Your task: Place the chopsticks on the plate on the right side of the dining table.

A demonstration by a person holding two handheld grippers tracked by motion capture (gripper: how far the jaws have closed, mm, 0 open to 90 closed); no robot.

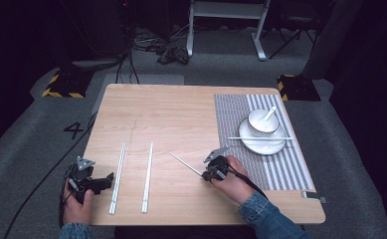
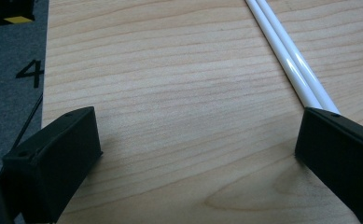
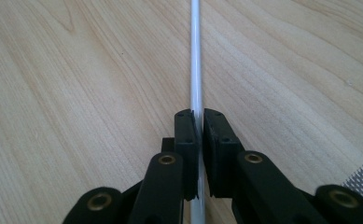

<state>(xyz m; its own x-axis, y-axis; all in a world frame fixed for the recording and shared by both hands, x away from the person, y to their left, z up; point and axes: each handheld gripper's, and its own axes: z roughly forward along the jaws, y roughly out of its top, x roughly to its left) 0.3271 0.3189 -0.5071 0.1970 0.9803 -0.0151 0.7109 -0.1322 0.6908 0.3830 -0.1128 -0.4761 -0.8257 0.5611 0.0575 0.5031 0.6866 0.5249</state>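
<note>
Right gripper [image 3: 198, 122] pinches a thin white chopstick [image 3: 196, 56] on the wood-grain surface [image 1: 181, 114].
Its black jaws press the smooth round stick near the striped mat [image 1: 231, 114]; the left gripper [image 2: 198, 154] rests spread wide beside a glossy chopstick pair [image 2: 291, 60].

On the desk [image 1: 181, 109] a mat [image 1: 231, 112] covers the right part. A plate [image 1: 265, 143] sits on the mat, a bowl [image 1: 262, 122] on the plate, a spoon [image 1: 270, 114] in the bowl, and one chopstick [image 1: 260, 138] lies across the plate. Left of centre two pairs of chopsticks [image 1: 117, 178] [image 1: 147, 178] lie side by side, well apart. The right tongs [image 1: 207, 175], between the pairs and the mat, grip a single chopstick [image 1: 185, 164] slanting up-left. The left tongs [image 1: 109, 180] rest at the desk's near left corner, just beside the leftmost pair
</note>
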